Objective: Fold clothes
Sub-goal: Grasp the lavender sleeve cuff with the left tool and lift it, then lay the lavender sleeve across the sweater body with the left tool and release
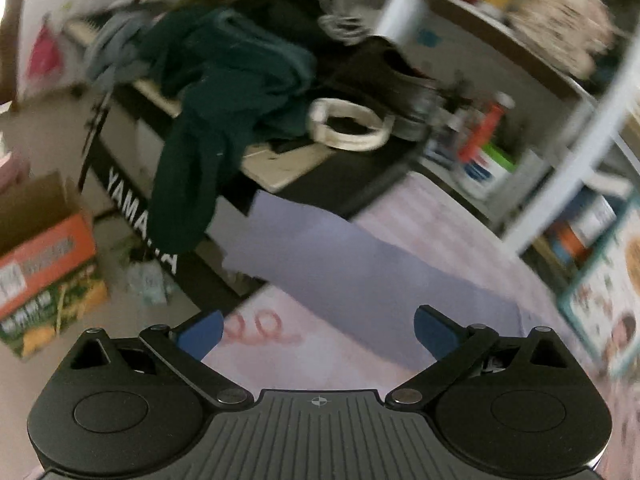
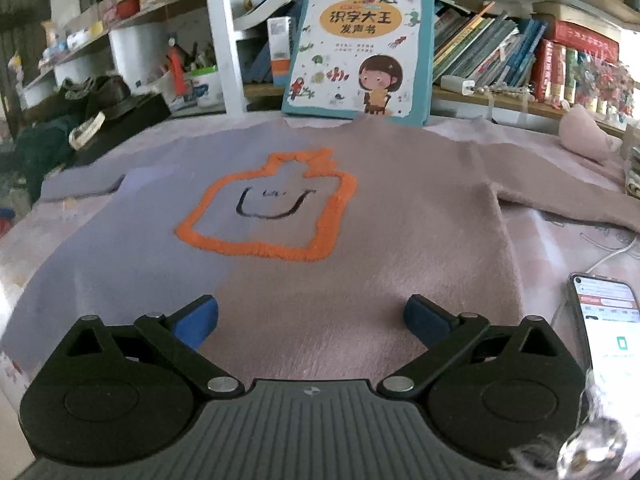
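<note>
— One sweater (image 2: 340, 216) lay flat before us on the pink sheet (image 2: 560, 232), lavender on one half, dusty pink on the other, an orange outline (image 2: 264, 208) on its chest.

— We held both sets of fingers spread and gripping nothing: the right gripper (image 2: 311, 320) just above the hem, the left gripper (image 1: 318, 334) over the lavender sleeve (image 1: 340, 264).

— A picture book (image 2: 360, 48) stood beyond the collar; a phone (image 2: 608, 328) lay right of the hem.

— Blurred dark clothes (image 1: 224, 92) draped a Yamaha keyboard (image 1: 136, 208) beside the bed.
</note>
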A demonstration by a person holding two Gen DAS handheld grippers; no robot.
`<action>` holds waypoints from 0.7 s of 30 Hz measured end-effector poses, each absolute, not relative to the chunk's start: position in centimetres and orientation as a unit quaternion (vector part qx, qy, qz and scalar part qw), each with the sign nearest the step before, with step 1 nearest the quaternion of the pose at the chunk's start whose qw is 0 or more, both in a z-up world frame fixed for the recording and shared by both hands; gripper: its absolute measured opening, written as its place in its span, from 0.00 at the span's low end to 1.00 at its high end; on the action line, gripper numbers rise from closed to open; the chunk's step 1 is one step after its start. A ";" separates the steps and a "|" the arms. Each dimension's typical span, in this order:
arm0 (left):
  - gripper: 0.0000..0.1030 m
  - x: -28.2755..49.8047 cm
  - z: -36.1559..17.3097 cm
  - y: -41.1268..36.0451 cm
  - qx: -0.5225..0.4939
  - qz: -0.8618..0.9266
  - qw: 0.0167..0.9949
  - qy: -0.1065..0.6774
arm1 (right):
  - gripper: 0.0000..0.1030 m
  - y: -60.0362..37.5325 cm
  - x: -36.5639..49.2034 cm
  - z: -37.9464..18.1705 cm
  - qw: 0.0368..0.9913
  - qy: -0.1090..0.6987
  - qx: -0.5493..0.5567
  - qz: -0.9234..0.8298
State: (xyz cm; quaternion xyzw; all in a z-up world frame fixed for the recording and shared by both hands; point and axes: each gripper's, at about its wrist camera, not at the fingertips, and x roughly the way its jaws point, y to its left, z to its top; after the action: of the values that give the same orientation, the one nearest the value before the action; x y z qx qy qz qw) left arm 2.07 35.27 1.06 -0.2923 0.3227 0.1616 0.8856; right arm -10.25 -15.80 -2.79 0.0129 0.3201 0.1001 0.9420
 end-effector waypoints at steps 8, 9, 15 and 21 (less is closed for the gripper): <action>0.90 4.4 -1.4 37.9 -0.385 0.179 0.843 0.330 | 1.00 -15.2 -10.3 -3.1 0.943 0.318 -0.010 0.098; 0.86 4.6 -1.7 38.1 -0.393 0.180 0.840 0.327 | 1.00 -15.2 -10.4 -3.2 0.943 0.318 -0.010 0.098; 0.28 4.0 -3.4 40.4 -0.479 0.187 0.809 0.284 | 1.00 -15.3 -10.4 -3.2 0.944 0.316 -0.008 0.099; 0.03 2.6 -2.7 40.1 -0.493 0.178 0.815 0.247 | 1.00 -15.2 -10.6 -3.1 0.944 0.315 -0.005 0.099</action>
State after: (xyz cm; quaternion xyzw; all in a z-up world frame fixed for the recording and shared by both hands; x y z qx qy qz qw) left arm 2.61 40.06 -2.69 -0.4931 0.2475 0.1780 0.8148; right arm -10.56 -15.19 -3.14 -0.0048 0.3147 0.0988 0.9440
